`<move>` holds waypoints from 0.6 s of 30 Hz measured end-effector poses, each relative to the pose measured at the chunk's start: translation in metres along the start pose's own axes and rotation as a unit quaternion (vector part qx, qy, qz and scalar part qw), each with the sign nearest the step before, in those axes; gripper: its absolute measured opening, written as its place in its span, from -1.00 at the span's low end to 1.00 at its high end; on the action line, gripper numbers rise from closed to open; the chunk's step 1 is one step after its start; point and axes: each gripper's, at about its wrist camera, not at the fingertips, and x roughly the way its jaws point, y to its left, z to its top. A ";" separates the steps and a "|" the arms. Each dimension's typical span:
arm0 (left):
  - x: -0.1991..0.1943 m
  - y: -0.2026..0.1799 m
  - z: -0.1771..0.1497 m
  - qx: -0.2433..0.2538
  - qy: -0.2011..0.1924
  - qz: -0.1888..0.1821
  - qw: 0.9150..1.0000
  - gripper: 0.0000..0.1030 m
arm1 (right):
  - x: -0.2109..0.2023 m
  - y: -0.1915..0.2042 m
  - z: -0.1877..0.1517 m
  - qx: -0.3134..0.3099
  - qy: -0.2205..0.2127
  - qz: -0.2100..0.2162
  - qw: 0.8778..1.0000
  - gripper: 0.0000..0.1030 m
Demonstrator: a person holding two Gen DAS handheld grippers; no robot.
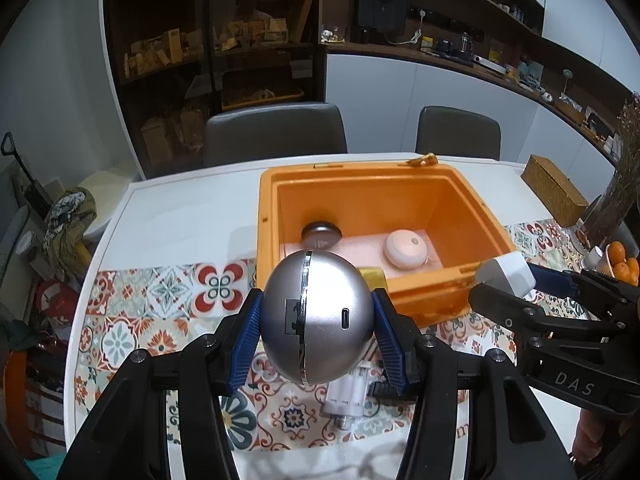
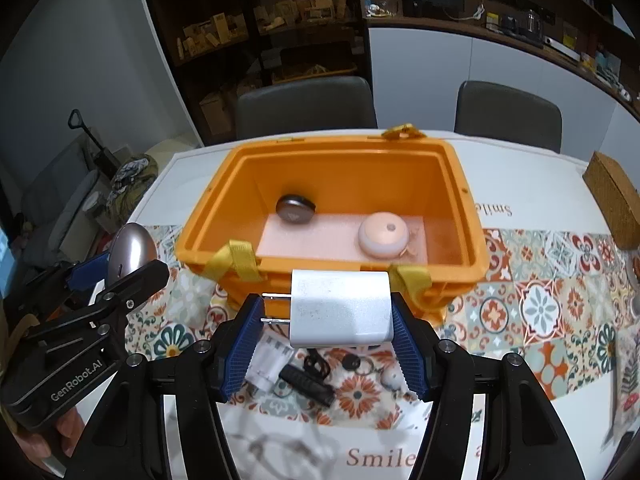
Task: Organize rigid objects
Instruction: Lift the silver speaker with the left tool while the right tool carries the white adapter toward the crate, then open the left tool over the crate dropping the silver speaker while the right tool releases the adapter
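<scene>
The left hand-held gripper (image 1: 318, 320) is clamped on a silver egg (image 1: 318, 316), its blue pads pressing the egg's two sides. The right hand-held gripper (image 2: 326, 316) is clamped on a white charger (image 2: 340, 308), prongs pointing left in its own view. Both loads hang above the patterned cloth, just short of the near wall of the orange bin (image 2: 460, 184), which stands open on the surface (image 2: 532, 168).

The step in hand looks like carrying both items over the rim and setting them inside. A dark disc (image 2: 296, 208) and a pink puck (image 2: 384, 236) already lie on the bin floor, well apart, with bare floor between and in front of them.

To do it well, lift each load clear of the near rim and the yellow straps (image 2: 238, 260), and lower it to a free patch before letting go. The egg is smooth and round, so it may roll: set it down low, against a wall. Keep the two grippers apart over the opening.

A few small items (image 2: 308, 376) are left on the cloth.
</scene>
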 end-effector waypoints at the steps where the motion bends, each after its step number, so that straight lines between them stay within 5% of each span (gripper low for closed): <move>1: 0.000 0.000 0.002 0.001 -0.002 0.000 1.000 0.03 | -0.001 0.000 0.003 -0.001 -0.003 -0.001 1.000 0.21; 18: 0.019 -0.004 0.040 0.011 -0.009 0.000 1.000 0.03 | 0.010 -0.005 0.040 -0.005 -0.020 -0.012 1.000 0.21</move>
